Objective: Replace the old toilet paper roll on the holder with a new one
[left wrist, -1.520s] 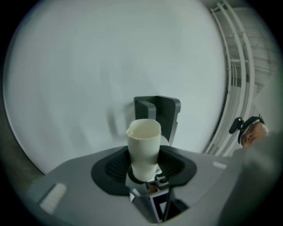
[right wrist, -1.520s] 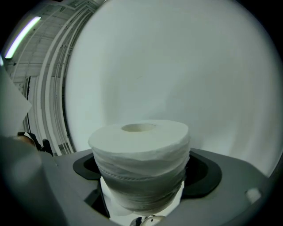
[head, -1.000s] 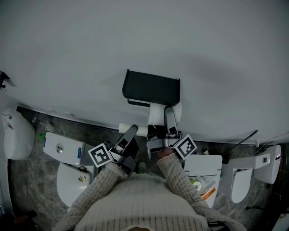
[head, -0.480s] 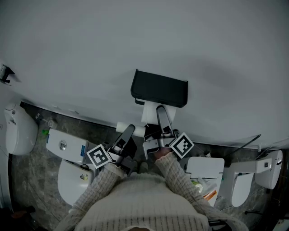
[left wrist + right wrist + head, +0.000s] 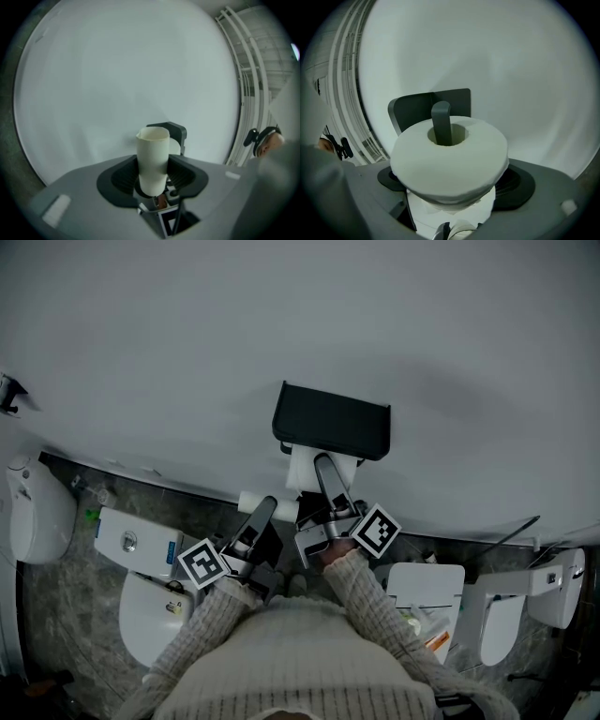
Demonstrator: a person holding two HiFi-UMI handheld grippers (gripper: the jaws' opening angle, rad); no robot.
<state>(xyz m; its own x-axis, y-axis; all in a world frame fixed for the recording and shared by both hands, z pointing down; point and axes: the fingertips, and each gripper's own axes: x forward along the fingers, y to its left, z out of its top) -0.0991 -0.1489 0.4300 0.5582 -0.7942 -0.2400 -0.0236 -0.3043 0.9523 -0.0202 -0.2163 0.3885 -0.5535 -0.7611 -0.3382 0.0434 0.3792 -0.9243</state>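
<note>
A black toilet paper holder (image 5: pixel 331 420) hangs on the white wall. My right gripper (image 5: pixel 322 472) is shut on a full white toilet paper roll (image 5: pixel 302 474) just below it. In the right gripper view the holder's dark arm (image 5: pixel 441 123) stands inside the hole of the roll (image 5: pixel 450 161), with the holder's back plate (image 5: pixel 412 107) behind. My left gripper (image 5: pixel 263 510) is lower left of the holder, shut on an empty cardboard tube (image 5: pixel 251 502). The left gripper view has the tube (image 5: pixel 153 157) upright between the jaws and the holder (image 5: pixel 175 132) behind it.
A toilet tank (image 5: pixel 131 540) and bowl (image 5: pixel 150 620) sit at the lower left, and a white fixture (image 5: pixel 37 512) at the far left. More white fixtures (image 5: pixel 427 587) (image 5: pixel 534 592) stand at the lower right. White rails (image 5: pixel 248 89) run along the wall's side.
My right gripper has carried the full roll leftward under the holder, closer to the wall. The left gripper with the tube has shifted only slightly.
</note>
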